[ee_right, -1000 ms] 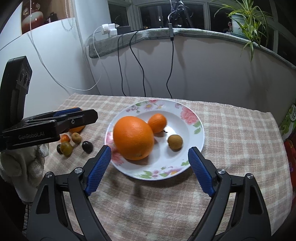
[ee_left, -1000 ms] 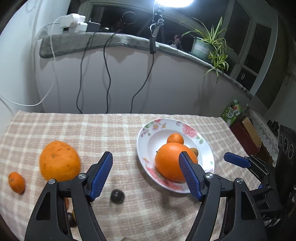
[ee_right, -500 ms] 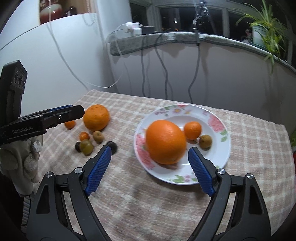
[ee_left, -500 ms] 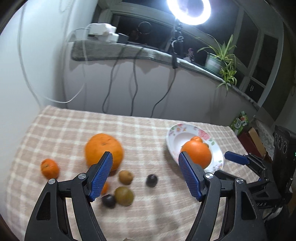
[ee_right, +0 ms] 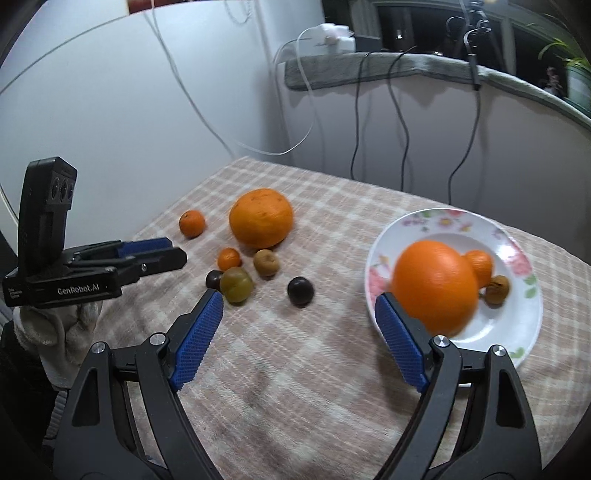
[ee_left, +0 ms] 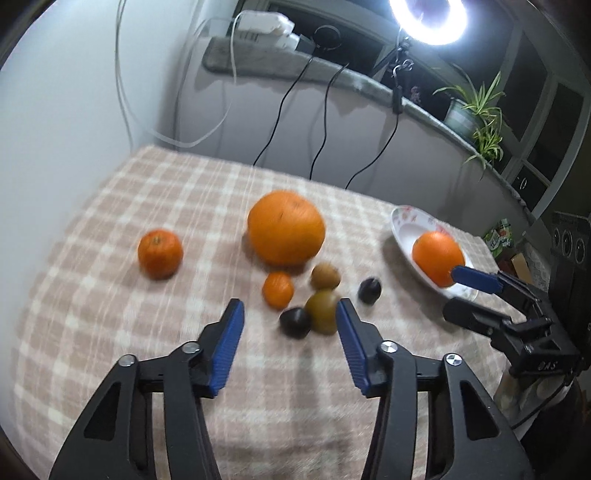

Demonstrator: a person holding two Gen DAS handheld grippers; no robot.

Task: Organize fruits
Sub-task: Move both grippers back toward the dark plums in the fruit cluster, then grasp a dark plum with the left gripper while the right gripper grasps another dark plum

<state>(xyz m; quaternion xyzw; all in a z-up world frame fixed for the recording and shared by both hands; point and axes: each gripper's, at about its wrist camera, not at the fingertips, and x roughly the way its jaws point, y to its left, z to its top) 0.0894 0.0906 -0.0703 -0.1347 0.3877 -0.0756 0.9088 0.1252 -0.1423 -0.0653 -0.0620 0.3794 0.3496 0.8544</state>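
A floral plate at the right holds a big orange, a small tangerine and a brown kiwi. On the checked cloth lie a large orange, a tangerine, a tiny tangerine, a brown kiwi, a green fruit and two dark plums. My left gripper is open and empty, just short of the small fruit cluster. My right gripper is open and empty, near the plate's left rim.
The table has a checked cloth and stands against a white wall. Cables hang from a grey ledge behind. A potted plant and a ring light stand at the back right.
Both grippers have swung left. The loose fruit cluster has come to the middle of the left view, and the plate has slid to the right edge of both views.
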